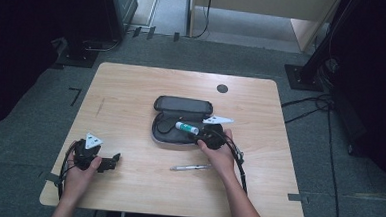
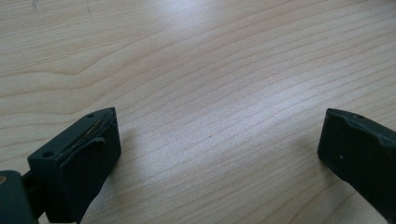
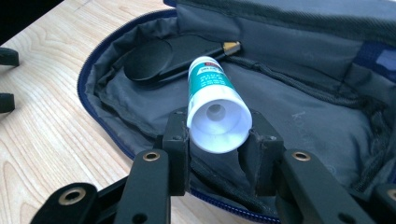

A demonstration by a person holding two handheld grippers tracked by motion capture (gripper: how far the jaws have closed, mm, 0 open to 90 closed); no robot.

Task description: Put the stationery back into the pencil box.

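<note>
Right gripper is clamped on a white-and-green tube, pads pressing the wide white cap end from both sides. In the high view that right gripper sits at the 3 o'clock edge of the open pencil case, and the tube points toward 10 o'clock over the case's lower half. Tube looks just above the grey lining, not clearly resting on it; contact can't be told.

Left gripper rests on the tabletop at about 8 o'clock from the case, well apart from it. Its jaws stand wide with bare wood between them, nothing held.

Progress, as a judgement: packing the case is partway. A black item with a round end lies in the case at 11 o'clock from the tube, so that one looks done. The tube is being carried in and is not yet let go. A silver pen lies on the tabletop at 6 o'clock from the case, untouched. The case lid is folded back at 12 o'clock, zip open.

Hard to make out: tube label text is too small to read. The black item's far tip shows a brass-coloured end; what it is stays unclear. The near rim of the case is hidden behind the right gripper in its own view.
</note>
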